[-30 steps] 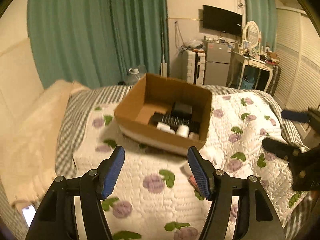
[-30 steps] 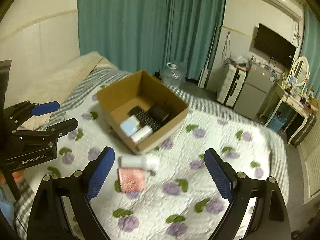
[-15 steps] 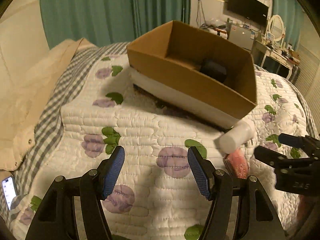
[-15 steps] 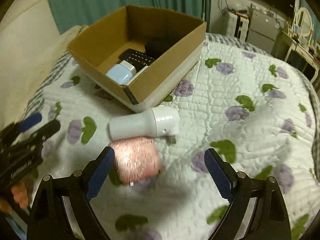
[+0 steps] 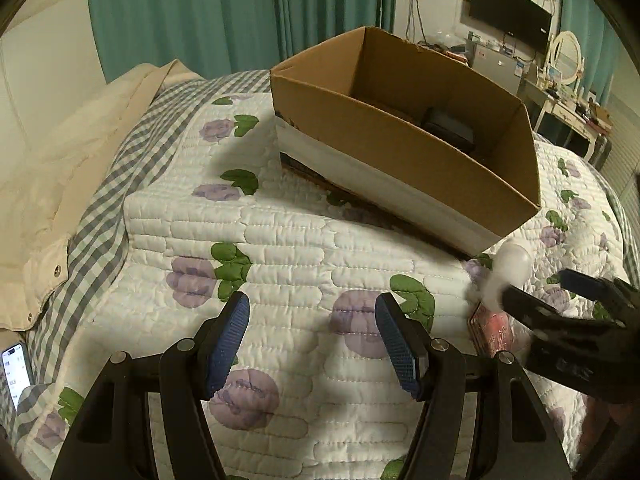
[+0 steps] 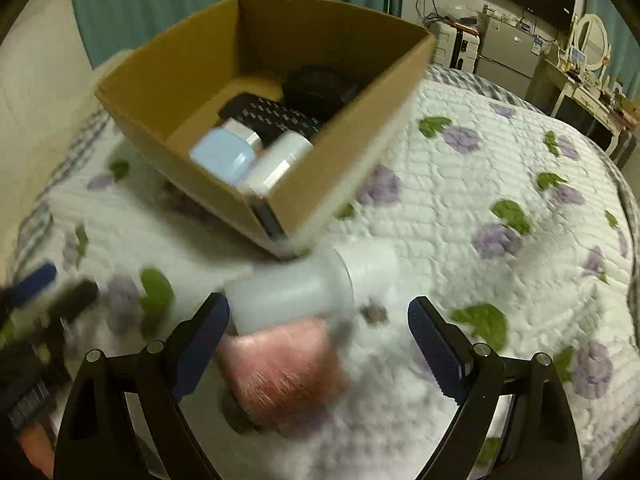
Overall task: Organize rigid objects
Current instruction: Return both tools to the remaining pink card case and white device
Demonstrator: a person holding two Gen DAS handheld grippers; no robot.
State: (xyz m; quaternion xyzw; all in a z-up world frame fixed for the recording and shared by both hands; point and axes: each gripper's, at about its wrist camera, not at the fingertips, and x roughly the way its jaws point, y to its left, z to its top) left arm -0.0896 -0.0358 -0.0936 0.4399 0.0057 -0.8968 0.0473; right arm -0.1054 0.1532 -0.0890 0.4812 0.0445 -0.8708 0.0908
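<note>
A brown cardboard box (image 6: 192,60) stands on the quilted bed and holds a light blue jar (image 6: 224,154), a white jar (image 6: 280,160), a black remote (image 6: 272,116) and a black item. A white bottle (image 6: 304,292) lies on its side in front of the box, touching a pink flat object (image 6: 284,368). My right gripper (image 6: 318,348) is open, low over the bottle and pink object. My left gripper (image 5: 312,344) is open and empty over the quilt, left of the bottle (image 5: 508,268) and pink object (image 5: 494,332); the box (image 5: 400,136) is ahead.
A cream blanket (image 5: 52,168) lies along the bed's left side with a phone (image 5: 16,372) at its lower edge. Teal curtains, a wall TV (image 5: 508,12) and a dresser stand beyond the bed.
Both grippers have dropped closer to the bed. The right one has closed in on the white bottle and pink object; the left has come nearer the box.
</note>
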